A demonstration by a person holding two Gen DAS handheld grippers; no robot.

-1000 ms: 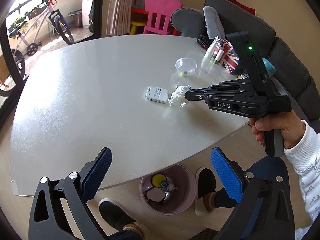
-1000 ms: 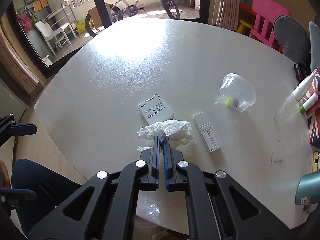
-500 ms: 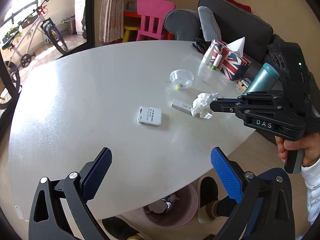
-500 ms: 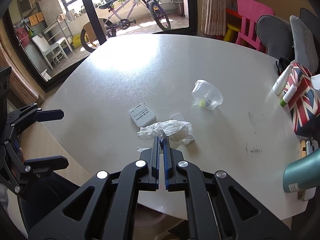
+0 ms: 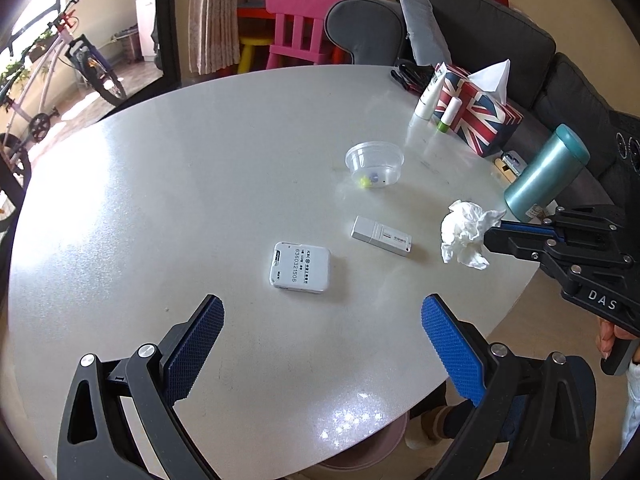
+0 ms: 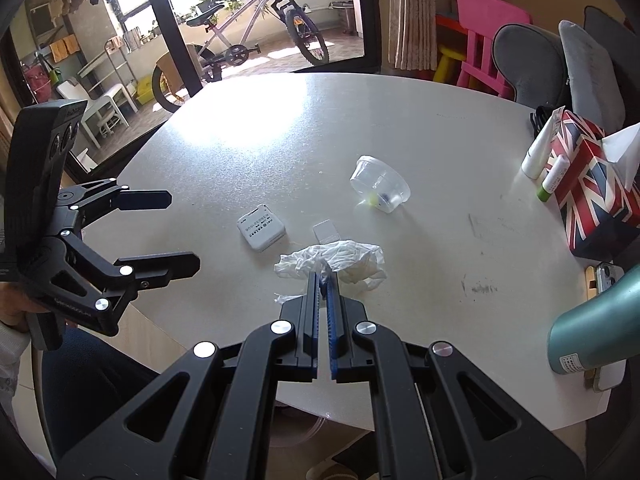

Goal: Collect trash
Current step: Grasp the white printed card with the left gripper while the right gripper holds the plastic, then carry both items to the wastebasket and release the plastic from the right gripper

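Note:
A crumpled white tissue (image 5: 466,234) (image 6: 340,258) hangs above the white table (image 5: 160,184), pinched at the tips of my right gripper (image 6: 324,276) (image 5: 490,236), which is shut on it. My left gripper (image 5: 322,320) (image 6: 176,232) is open with nothing between its blue pads, over the table's near edge. A clear plastic cup (image 5: 374,164) (image 6: 380,184) with small bits inside lies further back. A pink trash bin (image 5: 360,452) peeks out under the table edge.
On the table lie a white square device (image 5: 301,267) (image 6: 261,227) and a white stick-shaped device (image 5: 381,235). A flag-patterned tissue box (image 5: 476,114) (image 6: 592,196), small tubes (image 5: 428,98), a teal bottle (image 5: 544,172) (image 6: 592,328) and a phone (image 6: 606,276) sit at the right. A sofa stands behind.
The right gripper has lifted the tissue off the table and carried it away from the two white devices toward the table's right edge. The left gripper has moved in over the table.

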